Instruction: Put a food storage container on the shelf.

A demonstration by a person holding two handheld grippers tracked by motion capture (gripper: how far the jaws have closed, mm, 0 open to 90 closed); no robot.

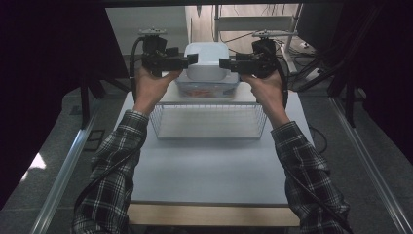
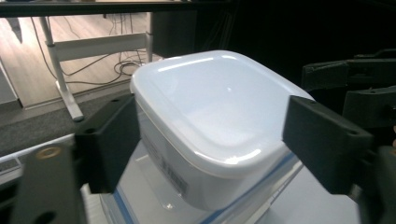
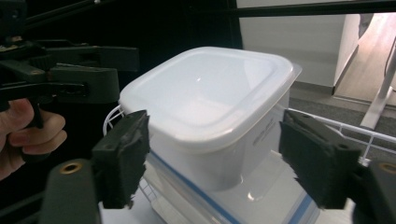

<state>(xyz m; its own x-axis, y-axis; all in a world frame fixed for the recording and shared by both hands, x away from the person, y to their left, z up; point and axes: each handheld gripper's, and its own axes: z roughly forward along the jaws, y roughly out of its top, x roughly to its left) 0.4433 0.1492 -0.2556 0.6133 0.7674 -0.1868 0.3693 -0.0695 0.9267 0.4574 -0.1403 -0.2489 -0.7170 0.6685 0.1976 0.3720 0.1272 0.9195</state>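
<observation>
The white lidded container (image 1: 207,59) sits atop a clear box (image 1: 207,88) behind the wire basket (image 1: 208,122), between the left gripper (image 1: 191,60) and right gripper (image 1: 225,63), both gaping open on either side of it.

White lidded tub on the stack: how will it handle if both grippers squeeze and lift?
The white lidded plastic tub looks glossy, so the pads may slip. Its thin walls probably flex under a squeeze. Perched on the blue-trimmed clear box, it could slide or tip if nudged.
</observation>
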